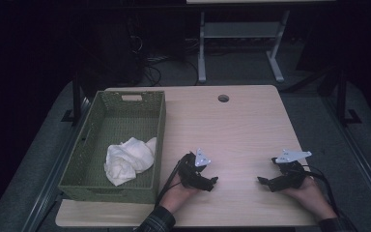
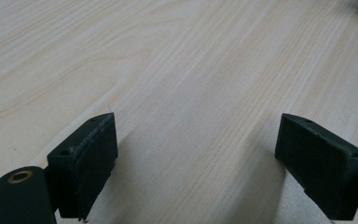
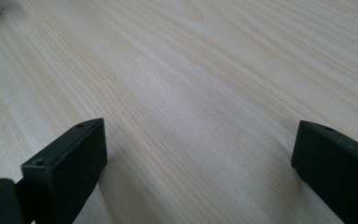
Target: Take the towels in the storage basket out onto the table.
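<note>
Nearest the person, both grippers rest low on the table [image 1: 241, 125] with nothing between them: the left gripper [image 1: 211, 182], just beside the green basket [image 1: 160, 121], has its jaws spread wide over bare wood, and the right gripper [image 1: 263, 181], well apart from the basket, is spread just as wide. Farther on, the white cloth [image 1: 128, 159] lies crumpled inside the basket, toward its near right corner. The risk I see is the basket's tall wall: a reach coming in low could knock or shove it, or pinch only a loose fold that slips free.
</note>
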Motion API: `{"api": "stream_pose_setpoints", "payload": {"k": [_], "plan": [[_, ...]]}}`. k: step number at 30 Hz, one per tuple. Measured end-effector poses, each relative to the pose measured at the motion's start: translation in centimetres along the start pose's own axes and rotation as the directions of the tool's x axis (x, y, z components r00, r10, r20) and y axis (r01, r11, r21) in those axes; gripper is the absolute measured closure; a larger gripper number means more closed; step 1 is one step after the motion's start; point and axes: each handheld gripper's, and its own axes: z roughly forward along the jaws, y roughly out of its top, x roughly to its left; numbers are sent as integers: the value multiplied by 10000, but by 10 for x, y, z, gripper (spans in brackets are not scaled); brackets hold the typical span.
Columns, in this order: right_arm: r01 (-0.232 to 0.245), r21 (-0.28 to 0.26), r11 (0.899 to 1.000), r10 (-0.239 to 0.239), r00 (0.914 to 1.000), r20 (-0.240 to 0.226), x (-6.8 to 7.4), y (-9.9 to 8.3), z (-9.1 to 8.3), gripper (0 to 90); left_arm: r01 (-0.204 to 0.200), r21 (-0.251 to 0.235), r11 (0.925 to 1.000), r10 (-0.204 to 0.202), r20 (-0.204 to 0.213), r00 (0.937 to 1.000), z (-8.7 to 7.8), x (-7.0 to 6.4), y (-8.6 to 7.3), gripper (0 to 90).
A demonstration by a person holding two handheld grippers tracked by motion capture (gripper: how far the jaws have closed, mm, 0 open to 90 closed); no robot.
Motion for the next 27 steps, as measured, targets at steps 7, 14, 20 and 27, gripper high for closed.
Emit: {"api": "stream_pose_setpoints", "payload": {"k": [7, 14, 20, 27], "plan": [[14, -3, 10000, -14, 10000, -19, -1, 1, 1, 30, -84, 17, 10000, 83, 80, 9999, 0, 0, 0, 120], [36, -5, 10000, -36, 10000, -39, -1, 1, 1, 30, -135, 396, 9991, 128, 162, 9998, -5, 1, 0, 123], [32, -3, 10000, -32, 10000, -40, -1, 1, 1, 31, -111, 501, 9987, 103, 162, 9998, -10, 3, 2, 125], [33, -4, 10000, -33, 10000, -39, -1, 1, 1, 30, 84, 420, 9991, -87, 69, 9999, -17, 7, 2, 126]]}}
